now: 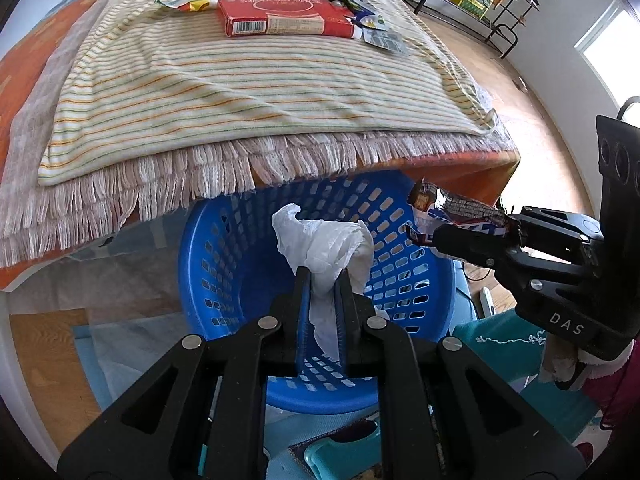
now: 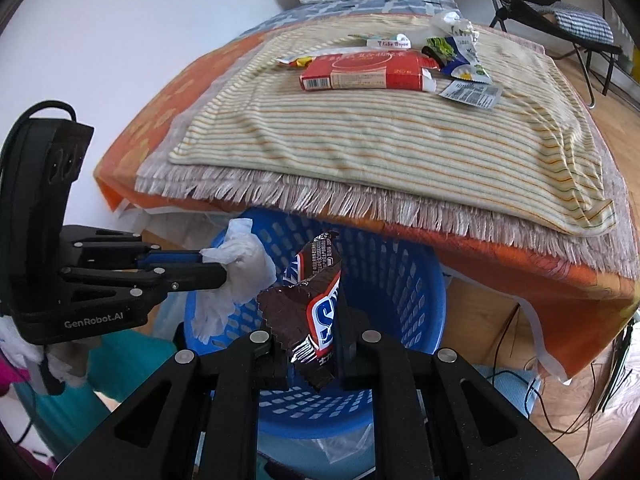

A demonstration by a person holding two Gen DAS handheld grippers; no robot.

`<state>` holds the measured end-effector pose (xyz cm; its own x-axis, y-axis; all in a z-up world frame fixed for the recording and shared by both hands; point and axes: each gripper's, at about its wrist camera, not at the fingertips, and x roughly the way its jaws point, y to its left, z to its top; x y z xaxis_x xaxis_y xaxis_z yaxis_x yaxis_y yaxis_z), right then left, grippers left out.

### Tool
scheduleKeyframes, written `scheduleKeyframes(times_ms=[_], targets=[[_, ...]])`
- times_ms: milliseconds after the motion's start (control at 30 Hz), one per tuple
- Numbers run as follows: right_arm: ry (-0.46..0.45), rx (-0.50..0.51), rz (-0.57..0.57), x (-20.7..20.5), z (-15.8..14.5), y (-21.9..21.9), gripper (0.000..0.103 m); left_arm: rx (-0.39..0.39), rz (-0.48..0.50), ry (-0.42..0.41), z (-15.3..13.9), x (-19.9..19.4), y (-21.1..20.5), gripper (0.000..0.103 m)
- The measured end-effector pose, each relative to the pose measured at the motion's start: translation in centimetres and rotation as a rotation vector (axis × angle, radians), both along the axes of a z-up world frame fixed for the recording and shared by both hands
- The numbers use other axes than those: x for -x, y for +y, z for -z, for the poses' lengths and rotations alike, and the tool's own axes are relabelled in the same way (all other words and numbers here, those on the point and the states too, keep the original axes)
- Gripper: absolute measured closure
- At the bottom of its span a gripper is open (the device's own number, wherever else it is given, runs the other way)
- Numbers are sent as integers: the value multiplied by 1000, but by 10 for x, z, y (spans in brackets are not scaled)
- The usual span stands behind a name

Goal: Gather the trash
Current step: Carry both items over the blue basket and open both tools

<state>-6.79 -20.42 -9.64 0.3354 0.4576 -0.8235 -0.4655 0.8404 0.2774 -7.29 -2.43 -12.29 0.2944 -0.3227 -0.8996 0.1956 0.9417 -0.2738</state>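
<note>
Crumpled white tissue (image 1: 320,240) pinched by left gripper (image 1: 323,280) over blue perforated plastic basket (image 1: 224,240); fringed cloth edge (image 1: 200,176) overhangs at 12 o'clock. Right gripper (image 2: 308,328) clamps brown candy wrapper (image 2: 316,304).

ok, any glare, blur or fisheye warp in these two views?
Left wrist: window blown out at the right, striped cloth edge bowed by fisheye, tissue sharp. Right wrist: corners vignetted black, candy wrapper shows slight sheen, blue basket in focus.
</note>
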Motion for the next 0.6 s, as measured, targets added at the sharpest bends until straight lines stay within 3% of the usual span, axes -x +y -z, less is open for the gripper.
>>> scheduleKeyframes(times_ms=[100,167,200,233,300,600], targets=[[8,3,1,-1,3,0,91,5,-6,4,1,0,2,68],[14,11,4,-2,4,1,89,5,-8,-1,1,0,2,65],[19,16,7,-2,5,2,80,3,-8,-2,0,0,3,65],[22,18,8,-3,6,1,63,3,-11,-2,-1,0,3,65],[20,18,19,-3,5,1,47,1,-16,-6,-1,0,5,65],[17,24,41,-6,3,-2,46,7,-47,-12,-4,-4,12,65]])
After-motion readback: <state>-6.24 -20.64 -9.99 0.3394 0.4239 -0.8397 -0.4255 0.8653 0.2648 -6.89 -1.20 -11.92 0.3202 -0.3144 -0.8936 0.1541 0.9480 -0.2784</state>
